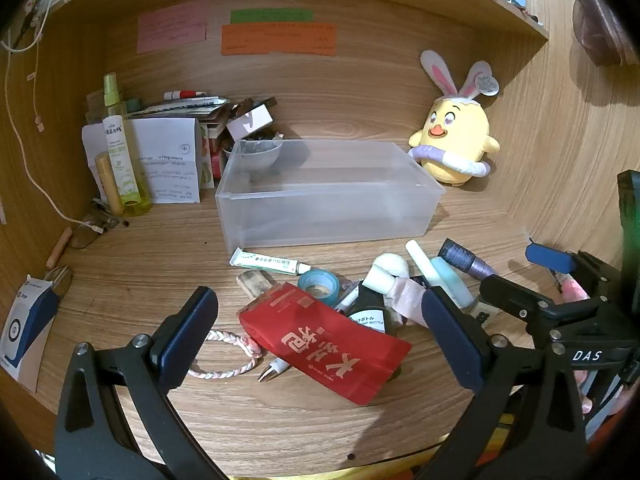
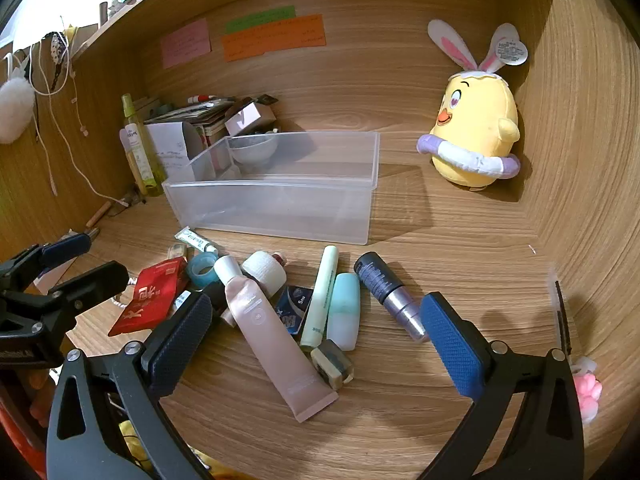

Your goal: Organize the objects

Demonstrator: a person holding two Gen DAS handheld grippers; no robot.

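Both pairs of fingers stand wide apart and hold nothing. The left gripper [image 1: 320,336] hangs over the near left of the desk, its jaws straddling the red packet [image 1: 324,346]. The right gripper [image 2: 316,336] hangs over the near middle, its jaws straddling the pink tube [image 2: 276,336].

Loose things lie in a heap on the desk [image 2: 400,420], just near of the clear bin [image 2: 280,200], which stands open-topped at the middle and looks empty. From left to right in the heap: a small white tube [image 1: 270,262] touching or nearly touching the bin's near wall, the packet, a tape roll [image 2: 203,270], the pink tube, a white roll [image 2: 266,270], a green stick [image 2: 322,294], a pale blue bottle [image 2: 344,310] and a dark tube [image 2: 390,296]. A yellow plush [image 2: 476,132] stands far right, apart from the heap.

The pink tube lies dead ahead of the right fingers and a little far of them. Its long axis runs from far left, at the cap, to near right, at the crimped end, so it crosses the line between the two pads at a slant. That tilt is what the next grasp depends on: a slight turn of the wrist would likely be needed to close across the tube's narrow width. The right hand is plainly nearer to it; the left is better placed for the packet, whose length also runs far left to near right. Either item would then travel straight away to the bin.
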